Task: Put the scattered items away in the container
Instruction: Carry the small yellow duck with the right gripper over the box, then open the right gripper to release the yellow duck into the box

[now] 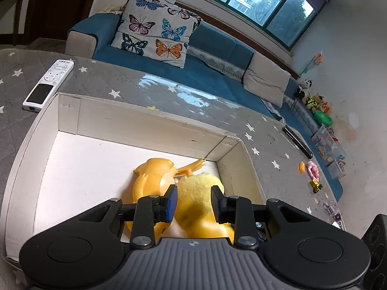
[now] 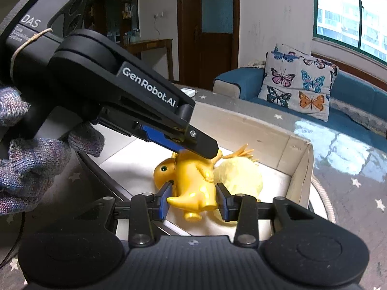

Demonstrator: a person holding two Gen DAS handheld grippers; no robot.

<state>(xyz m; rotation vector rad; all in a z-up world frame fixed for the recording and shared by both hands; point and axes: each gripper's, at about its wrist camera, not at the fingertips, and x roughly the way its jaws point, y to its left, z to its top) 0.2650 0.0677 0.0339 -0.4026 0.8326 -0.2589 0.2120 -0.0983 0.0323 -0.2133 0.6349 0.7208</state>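
Note:
A white cardboard box (image 1: 150, 123) stands on the grey star-patterned table. Inside it lie a glossy yellow plastic dinosaur toy (image 1: 152, 176) and a pale yellow plush toy (image 1: 200, 193), side by side. My left gripper (image 1: 193, 201) is open over the box, its jaws on either side of the plush. In the right wrist view the box wall (image 2: 297, 169) shows, with the dinosaur (image 2: 193, 181) and the plush (image 2: 239, 176) in it. My right gripper (image 2: 193, 199) is open, its jaws on either side of the dinosaur's tail end. The left gripper's fingers (image 2: 193, 140) hang above the toys.
A white remote (image 1: 48, 84) lies on the table left of the box. A black remote (image 1: 297, 141), a pink toy (image 1: 313, 170), a yellow brick (image 1: 302, 166) and a small yellow truck (image 1: 315, 184) lie at the table's right. A blue sofa with a butterfly cushion (image 1: 157, 29) stands behind.

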